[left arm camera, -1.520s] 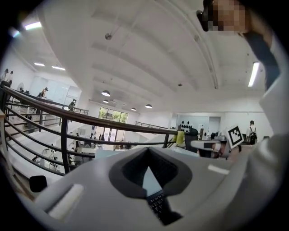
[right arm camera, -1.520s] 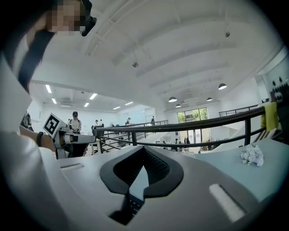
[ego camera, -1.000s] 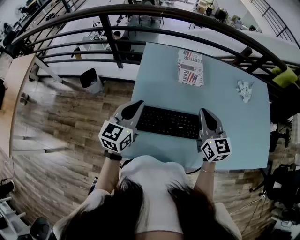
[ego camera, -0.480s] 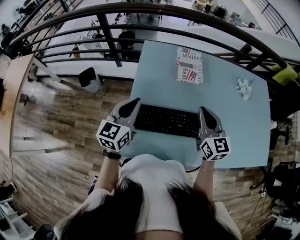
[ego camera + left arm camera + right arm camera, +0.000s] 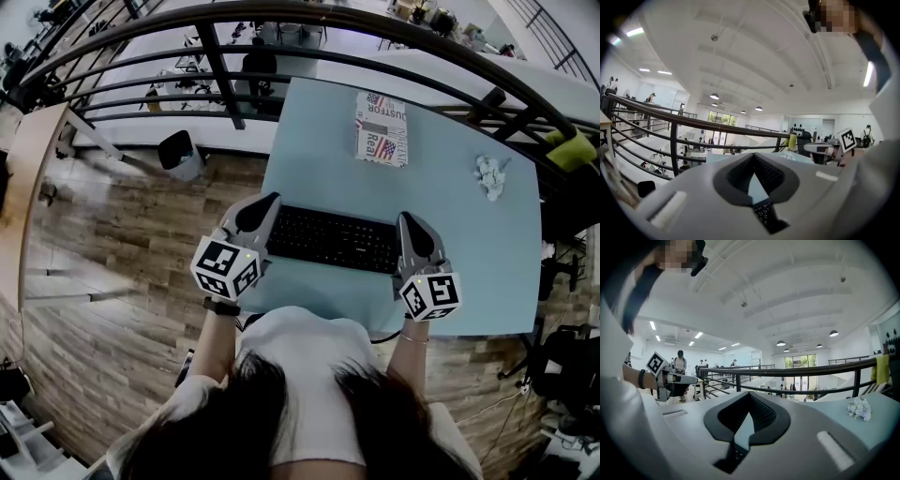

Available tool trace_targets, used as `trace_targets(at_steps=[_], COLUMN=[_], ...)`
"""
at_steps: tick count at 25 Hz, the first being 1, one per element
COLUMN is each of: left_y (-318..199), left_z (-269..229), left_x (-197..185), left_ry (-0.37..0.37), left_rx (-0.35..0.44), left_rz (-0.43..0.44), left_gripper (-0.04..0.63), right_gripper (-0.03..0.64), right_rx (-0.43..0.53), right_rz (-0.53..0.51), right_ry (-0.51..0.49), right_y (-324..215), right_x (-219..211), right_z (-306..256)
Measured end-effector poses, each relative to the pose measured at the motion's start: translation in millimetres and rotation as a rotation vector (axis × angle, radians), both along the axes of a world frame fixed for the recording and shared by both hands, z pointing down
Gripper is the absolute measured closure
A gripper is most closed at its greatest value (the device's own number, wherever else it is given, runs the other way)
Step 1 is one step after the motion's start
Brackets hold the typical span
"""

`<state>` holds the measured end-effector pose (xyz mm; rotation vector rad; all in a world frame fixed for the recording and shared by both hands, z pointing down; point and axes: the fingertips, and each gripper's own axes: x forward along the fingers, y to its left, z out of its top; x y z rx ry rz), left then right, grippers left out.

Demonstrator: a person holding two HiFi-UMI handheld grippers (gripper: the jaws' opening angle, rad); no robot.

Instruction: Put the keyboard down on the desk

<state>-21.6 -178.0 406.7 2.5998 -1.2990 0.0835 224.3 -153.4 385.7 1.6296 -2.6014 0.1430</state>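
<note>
head view: one keyboard (image 5: 330,241), two tools (image 5: 265,204) (image 5: 411,222)

In the head view, both ends of the keyboard (image 5: 333,241) are covered by the left tool (image 5: 271,201) and the right tool (image 5: 407,219), so contact with it cannot be judged. In the gripper views, only a sliver of keys is seen through each tool's gap. Part of the surface (image 5: 309,141) at its near edge is hidden by the person's body (image 5: 300,347). The smaller print on the printed item (image 5: 382,131) cannot be read.
</note>
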Motion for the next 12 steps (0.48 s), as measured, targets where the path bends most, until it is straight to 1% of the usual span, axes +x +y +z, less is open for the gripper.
trace_targets(at_steps=[12], left_y=[-2.3], left_z=[-0.2], left_x=[-1.2], left_ry=[0.005], left_rx=[-0.002], left_rz=[-0.005], left_gripper=[0.538], right_gripper=[0.617], right_rx=[-0.017], right_rz=[0.003], right_ry=[-0.011], right_y=[0.3], right_x=[2.3], right_z=[3.0])
